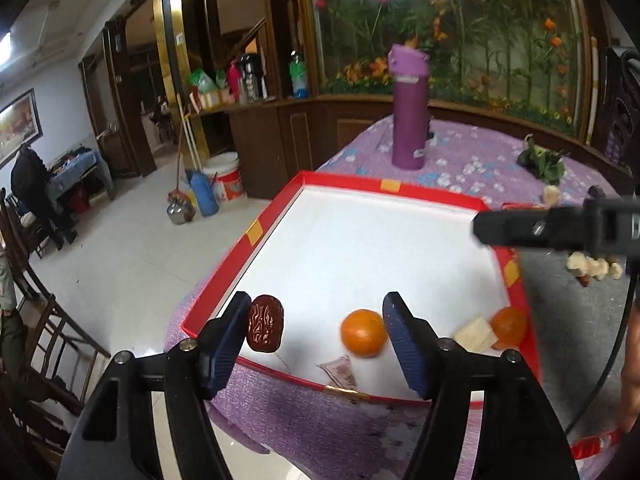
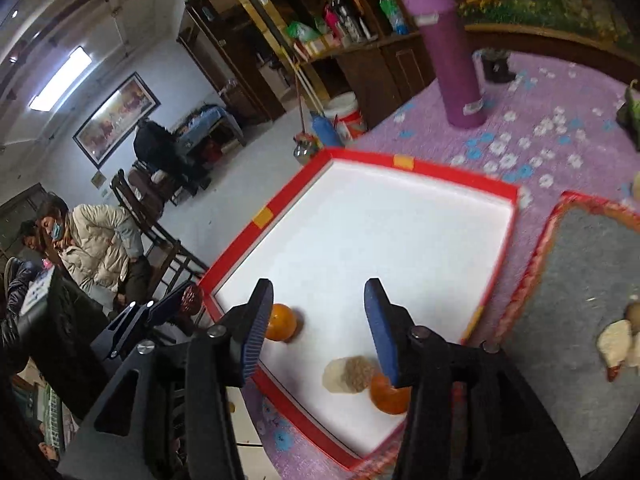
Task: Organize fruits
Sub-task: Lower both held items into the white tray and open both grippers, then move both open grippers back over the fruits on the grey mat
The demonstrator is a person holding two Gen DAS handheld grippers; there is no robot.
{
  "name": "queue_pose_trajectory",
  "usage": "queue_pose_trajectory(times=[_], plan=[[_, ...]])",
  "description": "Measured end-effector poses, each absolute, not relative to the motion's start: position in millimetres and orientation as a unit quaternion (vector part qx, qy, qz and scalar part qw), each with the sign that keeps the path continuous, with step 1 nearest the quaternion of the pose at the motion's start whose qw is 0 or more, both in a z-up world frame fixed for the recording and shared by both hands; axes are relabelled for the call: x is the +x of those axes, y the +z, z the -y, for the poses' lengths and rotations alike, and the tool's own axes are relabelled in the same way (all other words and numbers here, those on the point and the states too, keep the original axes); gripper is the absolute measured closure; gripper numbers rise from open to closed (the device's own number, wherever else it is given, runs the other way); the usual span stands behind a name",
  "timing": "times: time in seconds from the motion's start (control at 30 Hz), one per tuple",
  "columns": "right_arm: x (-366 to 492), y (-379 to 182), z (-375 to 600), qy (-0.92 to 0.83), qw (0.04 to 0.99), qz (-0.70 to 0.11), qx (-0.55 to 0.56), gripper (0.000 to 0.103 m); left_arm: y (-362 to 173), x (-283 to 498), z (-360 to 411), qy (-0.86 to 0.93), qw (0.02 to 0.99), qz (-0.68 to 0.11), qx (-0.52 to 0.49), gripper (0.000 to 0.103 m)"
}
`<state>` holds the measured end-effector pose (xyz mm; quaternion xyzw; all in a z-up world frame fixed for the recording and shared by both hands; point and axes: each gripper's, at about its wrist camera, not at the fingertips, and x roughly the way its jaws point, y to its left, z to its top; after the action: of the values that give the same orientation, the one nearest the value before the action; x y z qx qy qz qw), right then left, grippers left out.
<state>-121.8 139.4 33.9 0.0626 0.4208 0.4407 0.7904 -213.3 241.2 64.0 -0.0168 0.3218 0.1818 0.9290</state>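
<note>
Currently the left claw (image 1: pixel 316 320) is spread wide, a dried red date (image 1: pixel 265 329) touching its left pad. The right claw (image 2: pixel 318 328) is also spread, empty. Two oranges (image 1: pixel 363 333) (image 1: pixel 509 326) rest inside the red-rimmed tray (image 1: pixel 280 212), toward 6 o'clock.

hidden: right round orange fruit (image 2: pixel 386 398) partly behind blue finger pad | cut off: purple cylindrical flask (image 2: pixel 448 52) top | blurred: near orange fruit (image 1: pixel 363 333)
</note>
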Motion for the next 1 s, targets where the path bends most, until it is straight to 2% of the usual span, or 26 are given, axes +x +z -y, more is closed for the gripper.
queue_pose_trajectory(times=[0.23, 0.37, 0.6, 0.8, 1.0], plan=[[-114, 48, -53, 0.401, 0.824, -0.391, 0.085, 0.05, 74, -230, -221, 0.168, 0.936, -0.309, -0.013, 0.027], [-100, 46, 35, 0.347, 0.846, -0.388, 0.114, 0.049, 80, -225, -192, 0.131, 0.943, -0.307, 0.003, 0.025], [-68, 30, 168, 0.269, 0.837, -0.424, 0.215, 0.05, 85, -189, -118, 0.04, 0.947, -0.315, 0.042, 0.025], [-36, -2, 185, 0.248, 0.81, -0.476, 0.237, 0.05, 68, -165, -73, -0.008, 0.932, -0.355, 0.069, 0.025], [-22, -21, 186, 0.268, 0.798, -0.473, 0.26, 0.05, 72, -164, -93, 0.017, 0.928, -0.369, 0.057, 0.025]])
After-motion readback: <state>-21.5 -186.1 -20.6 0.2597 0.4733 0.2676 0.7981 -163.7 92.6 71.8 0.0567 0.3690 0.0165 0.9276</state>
